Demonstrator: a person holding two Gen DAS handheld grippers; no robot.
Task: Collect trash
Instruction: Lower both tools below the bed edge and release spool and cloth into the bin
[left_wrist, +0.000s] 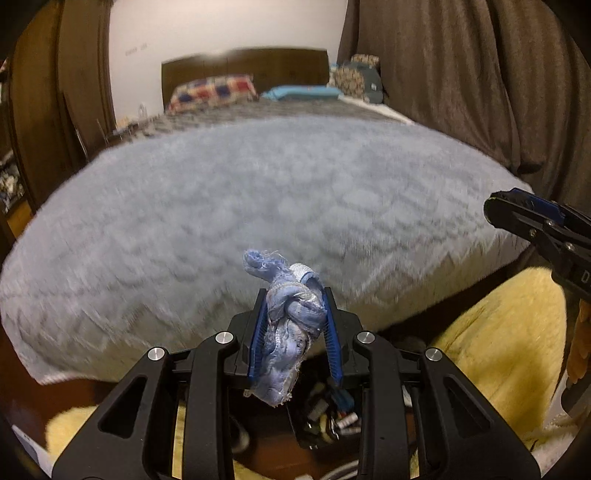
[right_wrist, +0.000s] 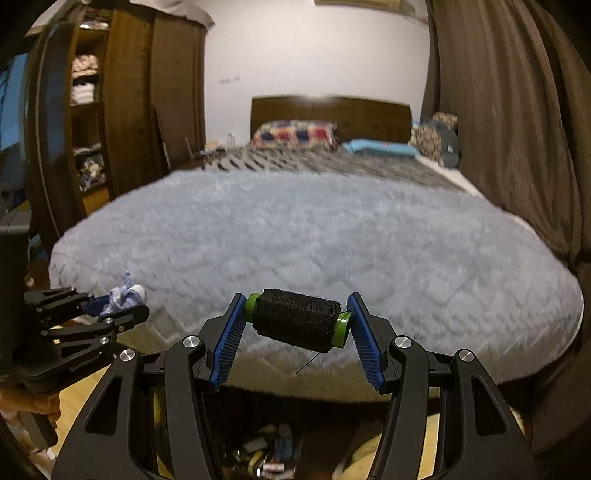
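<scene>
My left gripper (left_wrist: 293, 295) is shut on a knotted scrap of pale blue cloth (left_wrist: 291, 317), which sticks out above and below the blue pads. The same gripper (right_wrist: 125, 301) shows at the left of the right wrist view with the cloth (right_wrist: 123, 293) in it. My right gripper (right_wrist: 295, 302) is shut on a spool of black thread (right_wrist: 297, 319) with green ends, held crosswise by its ends. Its tip (left_wrist: 517, 206) enters the left wrist view at the right edge. Below both grippers stands a dark bin (left_wrist: 325, 417) with several bits of trash (right_wrist: 266, 454) in it.
A bed with a fluffy grey-blue blanket (left_wrist: 258, 206) fills the middle of both views, with pillows (right_wrist: 295, 134) at the headboard. Brown curtains (left_wrist: 480, 81) hang on the right and a wooden wardrobe (right_wrist: 122, 110) on the left. A yellow rug (left_wrist: 506, 339) lies around the bin.
</scene>
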